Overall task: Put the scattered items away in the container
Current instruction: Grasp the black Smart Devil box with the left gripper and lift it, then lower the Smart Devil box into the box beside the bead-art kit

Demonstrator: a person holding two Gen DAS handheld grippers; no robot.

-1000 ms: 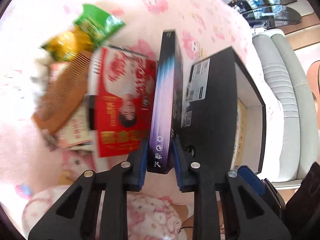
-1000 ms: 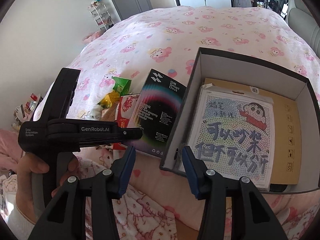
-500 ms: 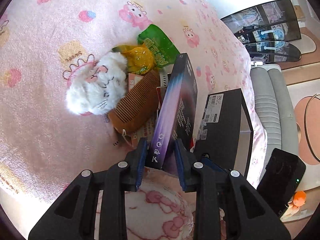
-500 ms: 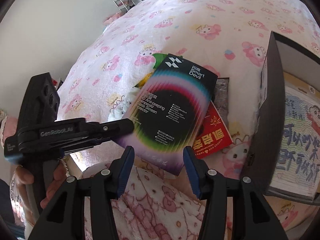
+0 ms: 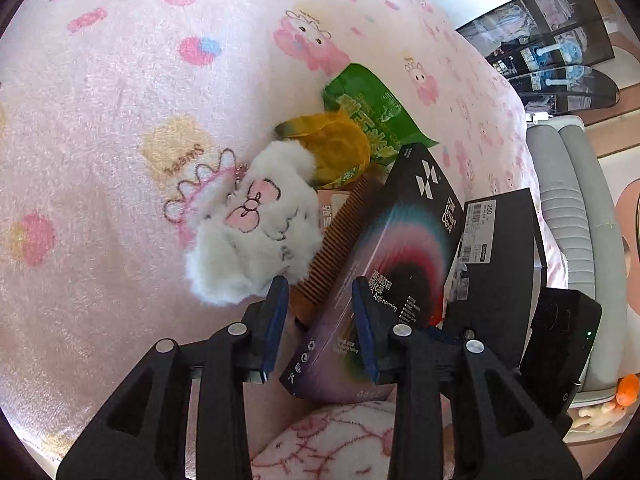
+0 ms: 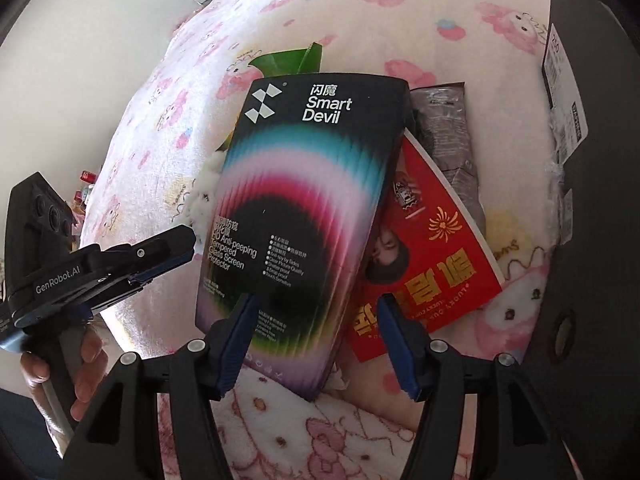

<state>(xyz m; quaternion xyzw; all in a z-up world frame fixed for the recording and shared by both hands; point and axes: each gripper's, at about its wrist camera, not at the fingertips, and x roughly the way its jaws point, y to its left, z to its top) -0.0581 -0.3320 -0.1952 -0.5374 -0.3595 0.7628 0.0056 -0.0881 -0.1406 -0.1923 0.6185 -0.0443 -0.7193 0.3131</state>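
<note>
A black "Smart Devil" screen-protector box [image 5: 400, 248] leans tilted over the pile, its lower end between the fingers of my left gripper [image 5: 319, 320]. The jaws are opening; the left pad stands off the box and nothing is pinched. In the right wrist view the same box [image 6: 304, 200] fills the middle. My right gripper [image 6: 318, 342] hangs over its lower edge with its jaws opening wide and not pressing on it. The black container [image 5: 500, 264] stands to the right, its dark wall [image 6: 592, 160] at that view's edge.
Heaped on the pink blanket are a white plush [image 5: 256, 232], a wooden comb [image 5: 340, 232], a yellow packet [image 5: 336, 148] and a green packet [image 5: 368, 108]. Under the box lie a red envelope [image 6: 432, 264] and a grey packet [image 6: 444, 140]. A hand [image 6: 84, 364] holds the left gripper.
The left jaws have let go of the box, which tipped from edge-on to leaning face up. The right gripper came down over the box and its jaws widened.
</note>
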